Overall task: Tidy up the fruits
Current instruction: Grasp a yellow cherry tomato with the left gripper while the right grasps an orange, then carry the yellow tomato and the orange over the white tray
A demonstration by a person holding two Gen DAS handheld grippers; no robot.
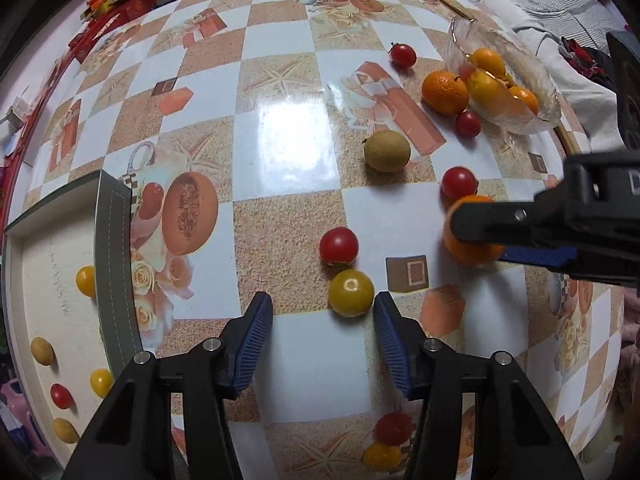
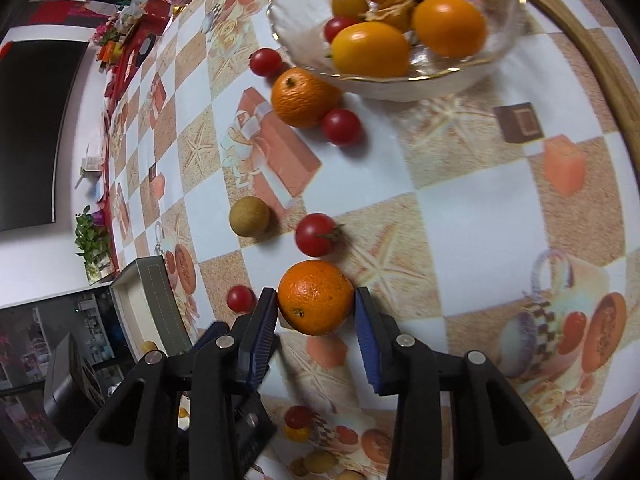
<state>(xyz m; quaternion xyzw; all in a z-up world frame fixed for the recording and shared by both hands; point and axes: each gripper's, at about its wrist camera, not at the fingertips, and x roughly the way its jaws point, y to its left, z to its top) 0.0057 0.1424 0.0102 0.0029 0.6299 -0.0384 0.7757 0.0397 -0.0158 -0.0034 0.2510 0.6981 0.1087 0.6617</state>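
My right gripper (image 2: pixel 316 312) is shut on an orange (image 2: pixel 316 297); it also shows in the left wrist view (image 1: pixel 470 236), gripper included. My left gripper (image 1: pixel 323 312) is open and empty, just short of a yellow tomato (image 1: pixel 351 293) with a red tomato (image 1: pixel 338 245) behind it. A glass bowl (image 2: pixel 448 76) holds orange and yellow fruits; it also shows in the left wrist view (image 1: pixel 532 120). A second orange (image 2: pixel 302 97), red tomatoes (image 2: pixel 341 127) (image 2: pixel 316 234) and a brown longan (image 2: pixel 249 216) lie loose on the table.
A shallow box (image 1: pixel 114 248) at the left holds several small yellow, red and brown fruits. More tomatoes (image 1: pixel 393 428) lie near the table's front edge. Red packages (image 1: pixel 132 0) crowd the far left edge. A wooden rim (image 2: pixel 592 60) runs along the right edge.
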